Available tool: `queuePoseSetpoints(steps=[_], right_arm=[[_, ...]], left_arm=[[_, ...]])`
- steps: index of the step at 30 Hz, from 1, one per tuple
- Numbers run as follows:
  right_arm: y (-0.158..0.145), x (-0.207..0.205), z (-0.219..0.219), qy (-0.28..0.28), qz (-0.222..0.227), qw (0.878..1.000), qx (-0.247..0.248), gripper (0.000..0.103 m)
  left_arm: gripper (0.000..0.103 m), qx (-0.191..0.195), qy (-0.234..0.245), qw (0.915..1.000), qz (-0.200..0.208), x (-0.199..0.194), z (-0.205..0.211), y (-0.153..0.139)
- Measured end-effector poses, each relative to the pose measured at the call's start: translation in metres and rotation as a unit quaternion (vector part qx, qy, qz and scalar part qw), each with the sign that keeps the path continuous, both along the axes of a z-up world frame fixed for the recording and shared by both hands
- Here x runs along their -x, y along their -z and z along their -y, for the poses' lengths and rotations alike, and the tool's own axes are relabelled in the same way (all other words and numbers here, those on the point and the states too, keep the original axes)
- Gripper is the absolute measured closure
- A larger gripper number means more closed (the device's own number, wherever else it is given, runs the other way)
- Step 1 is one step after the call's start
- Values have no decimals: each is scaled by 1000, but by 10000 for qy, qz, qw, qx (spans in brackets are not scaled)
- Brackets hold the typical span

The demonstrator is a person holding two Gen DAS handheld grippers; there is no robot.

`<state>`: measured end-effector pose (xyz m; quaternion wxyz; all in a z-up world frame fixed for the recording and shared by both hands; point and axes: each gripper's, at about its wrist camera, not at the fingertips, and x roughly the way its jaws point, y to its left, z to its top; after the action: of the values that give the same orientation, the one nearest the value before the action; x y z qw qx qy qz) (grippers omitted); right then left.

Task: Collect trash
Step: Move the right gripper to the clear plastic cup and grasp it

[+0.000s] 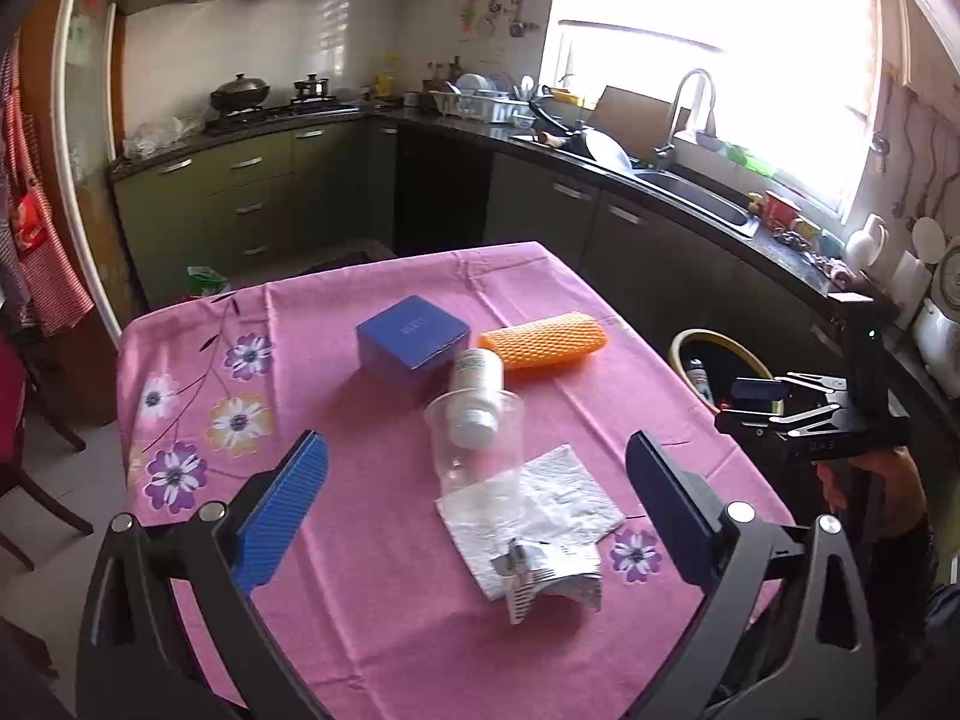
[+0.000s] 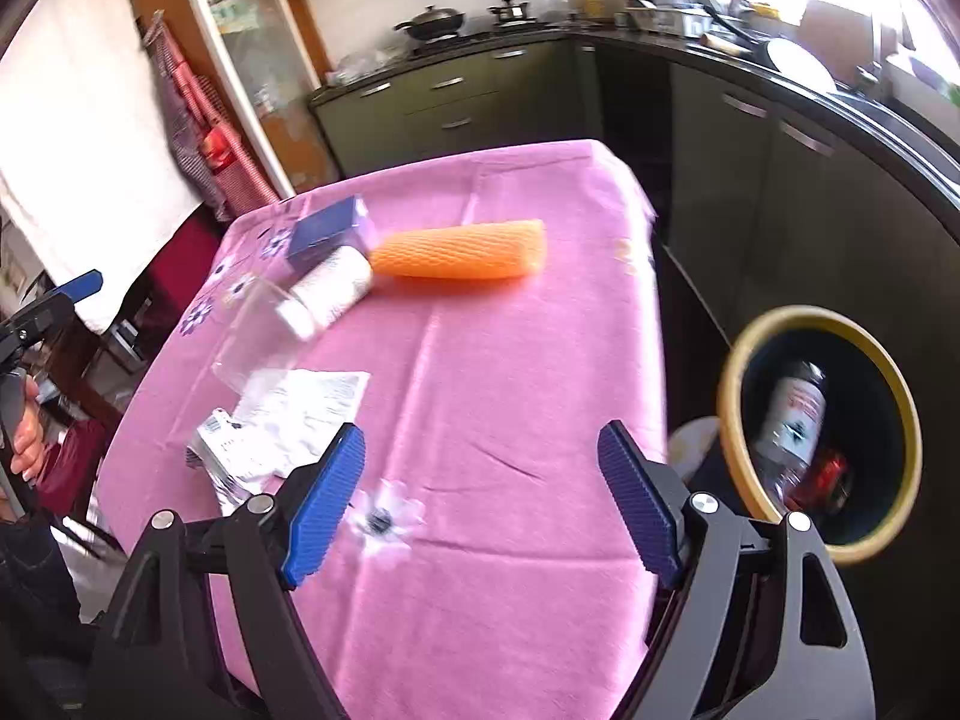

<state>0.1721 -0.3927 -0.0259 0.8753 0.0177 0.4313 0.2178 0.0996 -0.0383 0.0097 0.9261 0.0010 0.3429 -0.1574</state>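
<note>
On the pink tablecloth [image 1: 372, 600] lie a blue box [image 1: 413, 333], an orange foam net sleeve [image 1: 543, 337], a white bottle [image 1: 476, 396] with its end inside a clear plastic cup [image 1: 474, 441], a white paper napkin [image 1: 531, 507] and a crumpled silver wrapper [image 1: 549, 576]. My left gripper [image 1: 477, 510] is open and empty above the napkin and cup. My right gripper [image 2: 480, 504] is open and empty over the table's near right edge, beside the yellow-rimmed bin [image 2: 738, 360]. The bin holds a bottle [image 2: 792, 420]. The sleeve [image 2: 462, 249], white bottle [image 2: 333, 291], cup [image 2: 258, 330] and napkin [image 2: 300, 408] also show in the right wrist view.
The bin [image 1: 681, 342] stands on the floor right of the table. Dark kitchen cabinets [image 1: 630, 228], a sink and a cluttered counter run behind and to the right. A red chair [image 1: 18, 420] stands left of the table.
</note>
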Motion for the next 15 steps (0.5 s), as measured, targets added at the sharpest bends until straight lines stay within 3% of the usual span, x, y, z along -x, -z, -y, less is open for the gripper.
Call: queuePoseSetpoints(steps=[5,9,12,15], right_arm=[[-5,-22,-66,-699,-192,9972,-190,24],[-9,-13,-131,-1475,85,9890,57,19],[-10,-13,-166,-2094,546,9749,532,13],[-6,-21,-191,-2752,894,9495,1210,9]], left_arm=[[8,226,-238,9994,-116,1,-28,12],[8,298,-374,9987,-154,2,-42,19],[8,311,-360,9987,-183,2,-48,23],[8,303,-315,9989,-183,5,-49,24]])
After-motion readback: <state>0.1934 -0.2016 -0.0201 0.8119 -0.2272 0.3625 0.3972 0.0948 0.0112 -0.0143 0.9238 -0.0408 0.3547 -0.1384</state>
